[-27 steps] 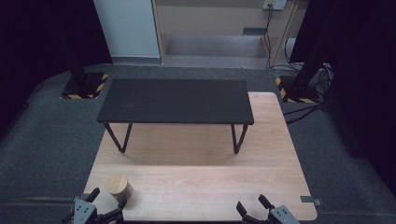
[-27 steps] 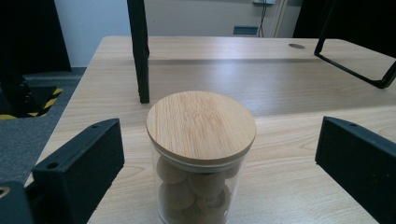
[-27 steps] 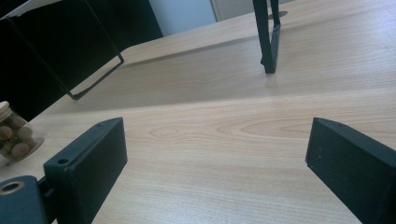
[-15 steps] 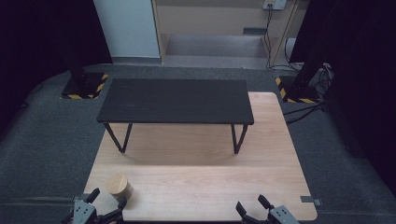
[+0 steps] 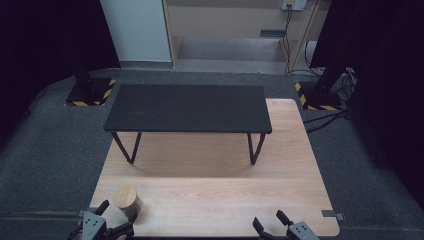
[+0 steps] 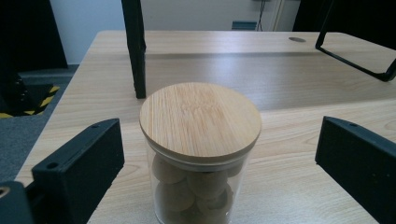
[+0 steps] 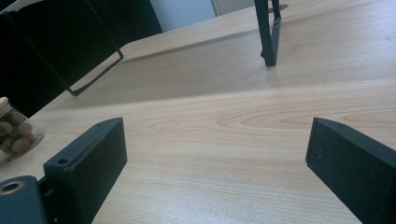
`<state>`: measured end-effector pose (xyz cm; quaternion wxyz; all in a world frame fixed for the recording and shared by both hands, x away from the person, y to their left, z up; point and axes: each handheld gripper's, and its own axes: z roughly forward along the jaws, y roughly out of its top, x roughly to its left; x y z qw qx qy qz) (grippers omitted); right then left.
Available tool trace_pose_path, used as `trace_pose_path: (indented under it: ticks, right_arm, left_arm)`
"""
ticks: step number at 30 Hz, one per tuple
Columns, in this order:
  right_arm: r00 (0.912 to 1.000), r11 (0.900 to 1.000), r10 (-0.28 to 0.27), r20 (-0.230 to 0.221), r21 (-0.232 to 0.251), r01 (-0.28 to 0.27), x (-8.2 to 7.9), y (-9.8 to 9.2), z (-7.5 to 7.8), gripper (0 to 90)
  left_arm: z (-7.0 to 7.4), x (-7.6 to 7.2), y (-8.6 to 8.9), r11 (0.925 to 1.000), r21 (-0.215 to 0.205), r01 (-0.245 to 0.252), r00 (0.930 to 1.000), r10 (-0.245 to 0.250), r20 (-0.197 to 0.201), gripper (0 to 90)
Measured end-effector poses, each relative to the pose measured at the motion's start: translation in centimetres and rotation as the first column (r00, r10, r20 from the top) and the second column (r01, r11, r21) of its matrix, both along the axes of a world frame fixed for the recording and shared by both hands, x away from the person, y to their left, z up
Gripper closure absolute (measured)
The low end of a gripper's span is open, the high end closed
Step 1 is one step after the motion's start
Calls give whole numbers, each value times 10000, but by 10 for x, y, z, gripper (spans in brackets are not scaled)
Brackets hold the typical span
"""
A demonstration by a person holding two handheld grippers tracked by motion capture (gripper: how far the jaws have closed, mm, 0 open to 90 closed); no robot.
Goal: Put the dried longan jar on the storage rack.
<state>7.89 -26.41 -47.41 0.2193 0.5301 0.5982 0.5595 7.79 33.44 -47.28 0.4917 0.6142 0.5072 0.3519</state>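
A clear glass jar [image 6: 198, 154] with a round bamboo lid holds several wooden balls. It stands near the front left corner of the wooden board, seen as the jar [image 5: 127, 199] in the high view. My left gripper [image 5: 116, 217] is open just behind it, jaws wide to either side without touching the glass. In the left gripper view the left gripper [image 6: 219, 163] has the jar centred between its jaws. My right gripper [image 5: 270, 223] sits open at the front right edge. The right gripper [image 7: 215, 154] has bare wood between its jaws, and the jar [image 7: 14, 128] shows far left.
A low black table [image 5: 189, 107] on thin metal legs stands across the back half of the light wooden board [image 5: 215, 195]. Dark carpet surrounds the board. Black stands with yellow-black striped bases [image 5: 90, 92] sit at the back left and back right.
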Motion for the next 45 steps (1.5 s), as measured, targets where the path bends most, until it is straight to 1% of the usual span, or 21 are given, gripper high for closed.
trace_pose_path:
  ticks: [3,5,7,9,11,20,27,29,31,32,34,36,38,41,45]
  right_arm:
    - [10000,10000,2,-8,-4,-2,1,0,0,55]
    - [10000,10000,-13,-40,-11,13,1,0,0,55]
    - [10000,10000,-11,-74,-18,11,2,0,0,55]
    - [10000,10000,-4,-96,-24,4,3,0,0,55]
    - [9999,10000,-9,-150,-30,8,4,1,-1,55]
    - [9996,10000,12,-273,-54,-13,8,2,-1,55]
    - [9994,10000,10,-341,-83,-12,9,3,0,55]
    - [9993,10000,18,-360,-92,-21,9,3,0,55]
    - [9993,9999,15,-372,-101,-19,9,4,0,55]
    - [9993,9999,11,-373,-108,-15,9,4,0,55]
    - [9993,9999,15,-381,-108,-19,9,4,0,55]
    - [9993,9999,22,-362,-103,-26,9,4,0,55]
    - [9995,10000,29,-320,-90,-32,8,5,1,55]
    - [9997,9999,92,-219,64,-90,8,4,0,56]
    - [9999,9999,146,-72,61,-146,8,5,3,56]
  left_arm:
    - [-3,5,0,10000,49,-63,9999,64,-84,0]
    - [-4,7,1,10000,47,-46,9999,47,-139,0]
    - [-7,13,2,9999,129,3,9997,0,-249,0]
    - [-8,15,3,9999,168,31,9996,-27,-273,0]
    - [-12,20,3,9996,261,55,9995,-47,-312,1]
    - [-18,35,4,9992,359,156,9980,-134,-615,19]
    - [-23,39,6,9990,325,301,9972,-278,-694,105]
    - [-23,39,7,9990,323,306,9972,-283,-692,148]
    - [-23,39,9,9986,306,434,9969,-413,-670,197]
    - [-22,39,7,9985,401,380,9971,-353,-670,232]
    - [-19,40,7,9981,454,423,9964,-387,-758,237]
    - [-15,40,9,9983,332,471,9951,-440,-882,239]
    - [-10,38,11,9982,248,543,9951,-520,-845,240]
    - [4,34,13,9975,285,651,9949,-627,-784,241]
    - [33,32,18,9966,229,796,9954,-782,-557,241]
